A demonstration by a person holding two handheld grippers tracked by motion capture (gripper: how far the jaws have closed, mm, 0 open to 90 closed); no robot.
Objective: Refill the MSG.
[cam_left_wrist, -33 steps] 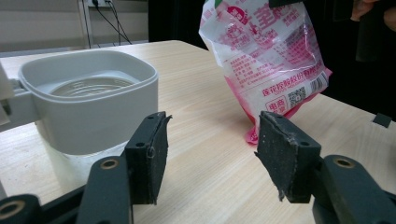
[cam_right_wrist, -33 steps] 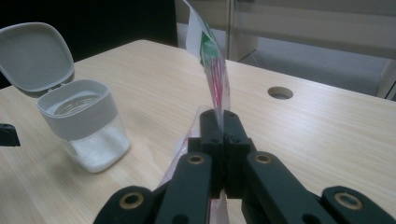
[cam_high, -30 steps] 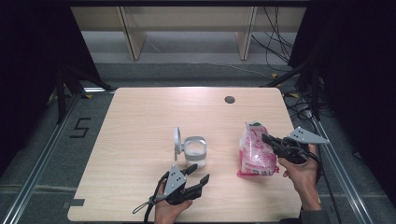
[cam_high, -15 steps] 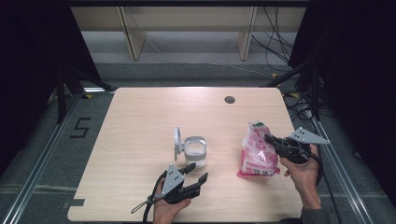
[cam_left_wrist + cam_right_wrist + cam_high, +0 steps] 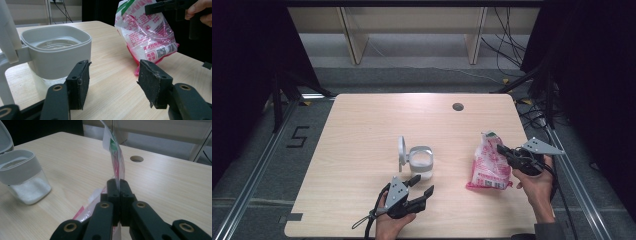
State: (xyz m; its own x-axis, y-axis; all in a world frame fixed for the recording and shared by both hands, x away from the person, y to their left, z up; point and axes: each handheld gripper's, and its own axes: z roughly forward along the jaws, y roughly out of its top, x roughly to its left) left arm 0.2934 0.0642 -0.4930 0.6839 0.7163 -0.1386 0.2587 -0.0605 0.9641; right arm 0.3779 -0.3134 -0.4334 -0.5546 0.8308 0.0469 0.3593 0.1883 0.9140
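Sugar bag [image 5: 488,165] pinched by right gripper [image 5: 507,152] fingers, open-lidded container [image 5: 420,161] nearby, left gripper [image 5: 421,188] fingers released.

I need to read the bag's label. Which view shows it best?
The left gripper view: the bag faces it close, print visible. The high view shows the bag small; the right gripper view shows its pinched edge.
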